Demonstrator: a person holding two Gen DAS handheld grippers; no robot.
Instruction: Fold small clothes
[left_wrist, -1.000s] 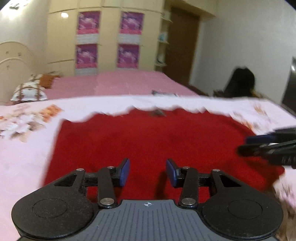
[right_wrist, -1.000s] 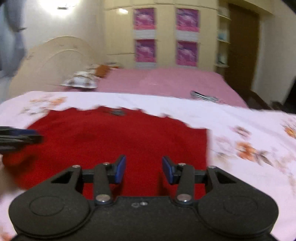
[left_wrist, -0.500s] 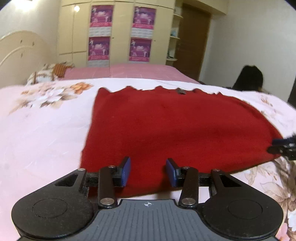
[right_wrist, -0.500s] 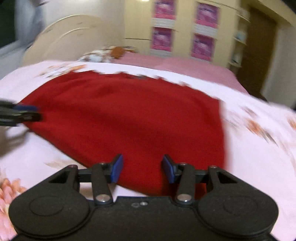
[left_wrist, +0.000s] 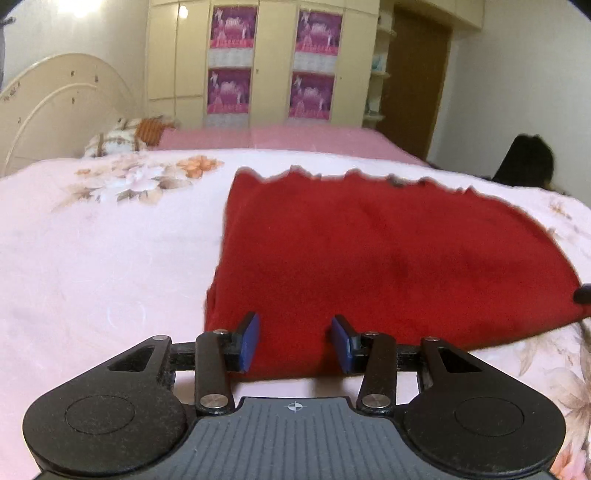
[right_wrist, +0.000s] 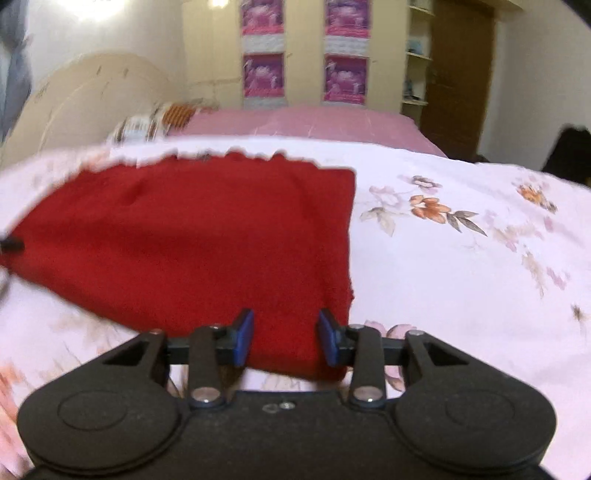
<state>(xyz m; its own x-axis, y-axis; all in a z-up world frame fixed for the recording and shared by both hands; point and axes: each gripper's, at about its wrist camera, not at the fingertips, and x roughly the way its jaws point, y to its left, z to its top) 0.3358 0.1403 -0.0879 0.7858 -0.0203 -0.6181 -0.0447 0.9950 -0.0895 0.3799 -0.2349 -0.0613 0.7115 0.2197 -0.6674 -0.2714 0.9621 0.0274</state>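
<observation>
Garment: red knit cloth (left_wrist: 388, 258) lies flat on the floral pink bedspread (left_wrist: 103, 258).
Left gripper (left_wrist: 294, 341): spread, near hem between its fingers.
Right gripper (right_wrist: 285, 341): jaws just closing, corner between them, not visibly pinched.

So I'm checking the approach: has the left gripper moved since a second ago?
Yes. The left gripper has shifted leftward and back along the red garment, from its middle to its near left corner; the wardrobe now looks larger.
</observation>
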